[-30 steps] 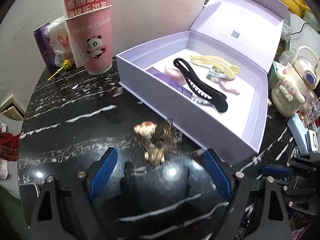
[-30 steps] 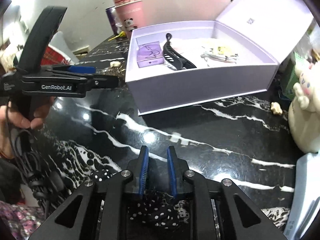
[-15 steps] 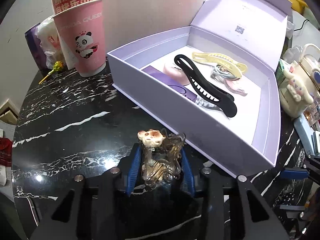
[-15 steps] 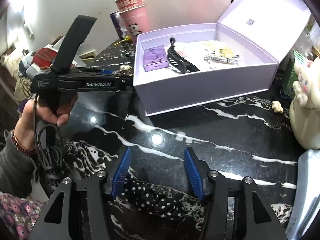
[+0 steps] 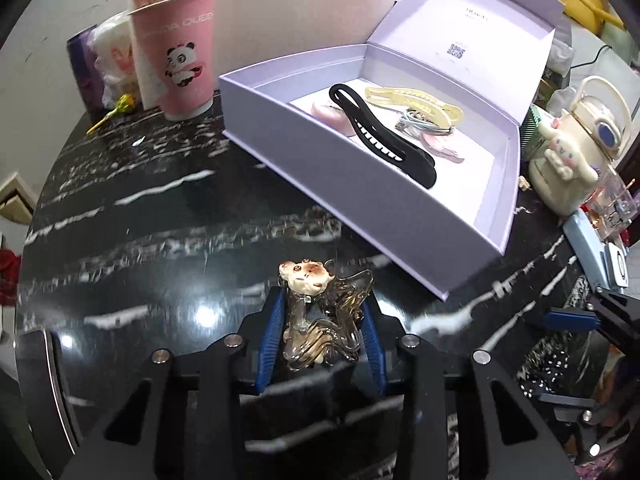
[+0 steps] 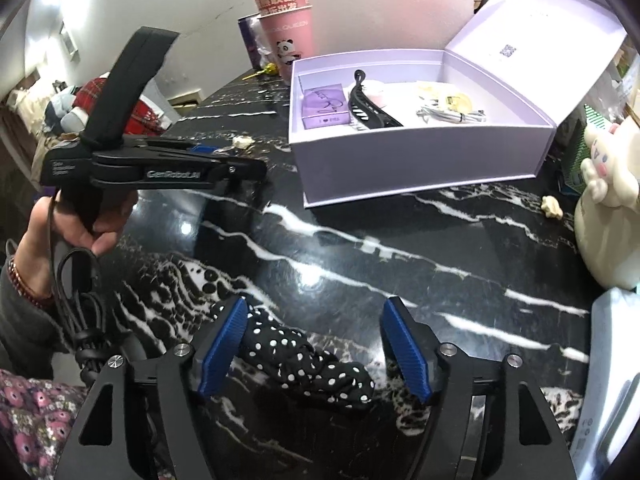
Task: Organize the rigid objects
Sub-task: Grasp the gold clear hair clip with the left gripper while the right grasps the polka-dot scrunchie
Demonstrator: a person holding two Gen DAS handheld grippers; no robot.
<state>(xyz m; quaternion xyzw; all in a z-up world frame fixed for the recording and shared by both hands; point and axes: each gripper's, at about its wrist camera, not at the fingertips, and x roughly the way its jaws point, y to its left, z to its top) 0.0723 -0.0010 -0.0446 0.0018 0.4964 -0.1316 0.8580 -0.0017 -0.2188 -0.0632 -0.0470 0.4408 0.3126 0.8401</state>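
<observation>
My left gripper (image 5: 322,330) is shut on a clear brown hair claw with a cream bear charm (image 5: 320,312), held above the black marble table just in front of the open lilac box (image 5: 360,184). The box holds a black hair clip (image 5: 384,140), a yellow clip (image 5: 416,104) and a purple card (image 6: 325,107). My right gripper (image 6: 316,350) is open and empty, low over a black polka-dot scrunchie (image 6: 308,364) lying between its fingers. The left gripper also shows in the right wrist view (image 6: 224,156).
Two stacked pink panda cups (image 5: 176,52) stand at the back left. A cream bunny bottle (image 5: 564,168) stands to the right of the box. A pale blue case (image 6: 612,380) lies at the right. A small cream crumb (image 6: 552,206) lies near the bottle.
My left gripper shut on the hair claw and lifted it toward the box. My right gripper opened wide from shut, leaving the scrunchie on the table.
</observation>
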